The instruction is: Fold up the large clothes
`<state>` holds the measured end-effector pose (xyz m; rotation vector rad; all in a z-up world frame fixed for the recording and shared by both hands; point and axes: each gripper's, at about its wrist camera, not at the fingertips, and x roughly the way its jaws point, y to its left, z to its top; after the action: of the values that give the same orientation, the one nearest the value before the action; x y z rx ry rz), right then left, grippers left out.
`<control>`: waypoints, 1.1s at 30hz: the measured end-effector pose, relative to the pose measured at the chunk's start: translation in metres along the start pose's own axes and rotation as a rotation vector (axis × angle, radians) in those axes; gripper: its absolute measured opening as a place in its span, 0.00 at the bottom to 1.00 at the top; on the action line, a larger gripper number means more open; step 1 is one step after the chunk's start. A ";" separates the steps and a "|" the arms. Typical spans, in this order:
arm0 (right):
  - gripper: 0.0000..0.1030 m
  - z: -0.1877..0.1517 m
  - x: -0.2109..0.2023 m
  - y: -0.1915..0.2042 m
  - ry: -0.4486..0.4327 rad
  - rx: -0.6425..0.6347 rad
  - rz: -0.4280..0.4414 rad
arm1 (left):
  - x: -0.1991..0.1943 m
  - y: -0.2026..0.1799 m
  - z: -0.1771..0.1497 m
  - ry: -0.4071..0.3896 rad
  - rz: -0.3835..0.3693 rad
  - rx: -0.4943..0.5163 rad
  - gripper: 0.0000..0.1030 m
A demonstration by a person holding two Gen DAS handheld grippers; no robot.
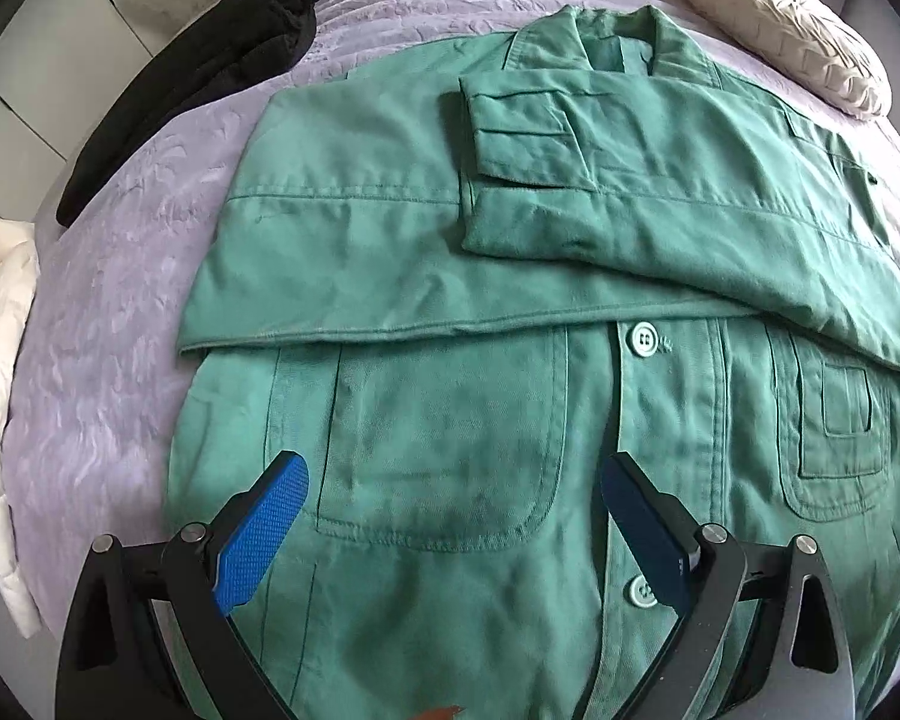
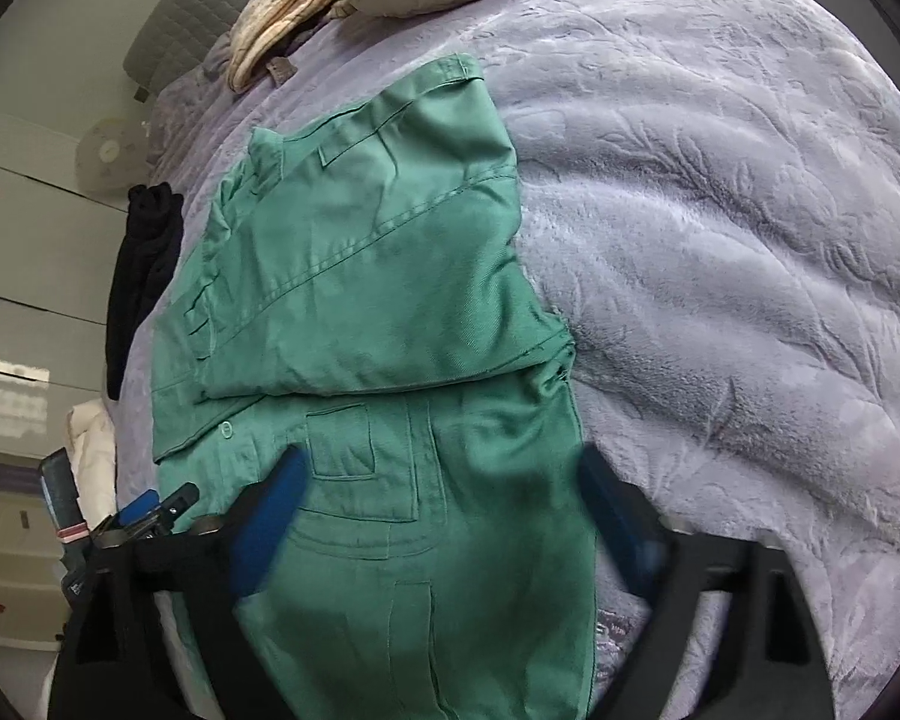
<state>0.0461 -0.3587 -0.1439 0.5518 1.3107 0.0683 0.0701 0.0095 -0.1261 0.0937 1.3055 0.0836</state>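
You are working over a bed covered by a lilac textured blanket (image 1: 120,312), which fills the right half of your right wrist view (image 2: 720,240). On it lies the green jacket (image 1: 450,420), spread front side up and filling most of both views (image 2: 378,300). Both its sleeves are folded across the chest: one sleeve (image 1: 360,252) lies flat from your left, and the other sleeve (image 1: 660,222) crosses over it with its cuff near the collar. The buttoned lower front and its patch pockets are uncovered.

Your left gripper (image 1: 453,531) is spread wide and holds nothing. Its blue pads (image 1: 261,537) hang over the lower front of the jacket, one above the large left pocket's edge, the other beside the button placket. Whether they touch the cloth cannot be told.

Your right gripper (image 2: 444,531) is likewise wide apart and empty, blurred, over the jacket's lower right part; one finger sits over the green cloth, the other over the jacket's edge and the blanket. Your left gripper (image 2: 150,510) shows at its lower left.

A black garment (image 1: 198,72) lies beyond the jacket's left side, a white puffy garment (image 1: 0,390) at the bed's edge, and a beige cushion (image 1: 792,42) near the collar.
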 end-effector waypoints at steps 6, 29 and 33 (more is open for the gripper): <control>1.00 -0.003 -0.003 -0.001 0.016 0.000 0.040 | -0.002 -0.001 -0.011 0.007 0.003 -0.008 0.96; 1.00 -0.075 0.006 0.023 0.041 0.090 0.042 | -0.010 0.031 -0.071 0.028 -0.087 0.062 0.96; 1.00 -0.086 0.002 0.031 0.040 0.110 0.026 | -0.023 0.047 -0.085 0.019 -0.091 0.069 0.96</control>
<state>-0.0244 -0.3010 -0.1456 0.6639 1.3523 0.0291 -0.0184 0.0557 -0.1203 0.0921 1.3299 -0.0386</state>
